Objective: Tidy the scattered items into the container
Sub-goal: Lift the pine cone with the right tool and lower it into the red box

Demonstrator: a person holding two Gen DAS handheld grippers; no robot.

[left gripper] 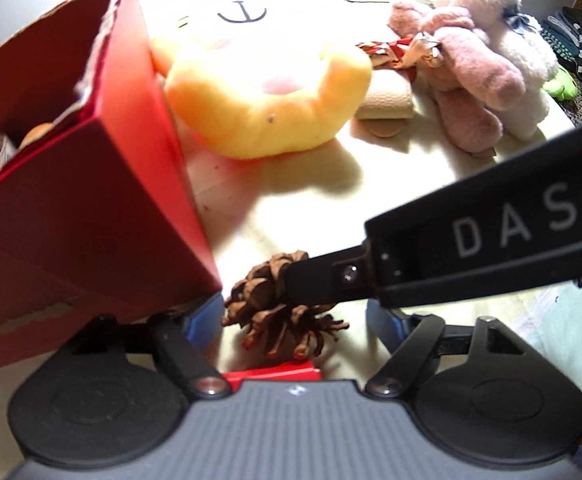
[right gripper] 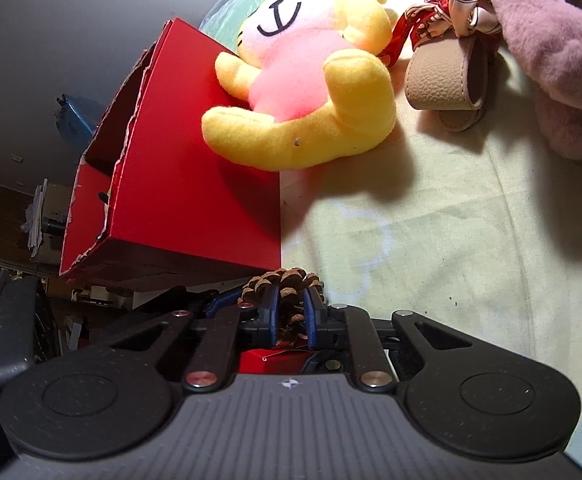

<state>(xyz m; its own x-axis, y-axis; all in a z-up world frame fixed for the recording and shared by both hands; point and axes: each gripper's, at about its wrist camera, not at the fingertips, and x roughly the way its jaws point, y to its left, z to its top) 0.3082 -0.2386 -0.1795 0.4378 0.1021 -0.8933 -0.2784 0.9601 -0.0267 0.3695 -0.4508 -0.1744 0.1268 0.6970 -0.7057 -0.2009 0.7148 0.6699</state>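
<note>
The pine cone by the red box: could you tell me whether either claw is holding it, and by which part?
The right claw grips the pine cone across its sides, near its middle. The left claw is open, holding nothing.

Pinecone (left gripper: 279,304) beside box (left gripper: 91,200) corner, plush (left gripper: 267,92) behind

The only readable lettering was "DAS", printed in pale capitals on the black body of the right gripper (left gripper: 291,292), which reached in from the right of the left wrist view. A white package inside the red box (left gripper: 91,200) carried blue print, too blurred to read.
</note>
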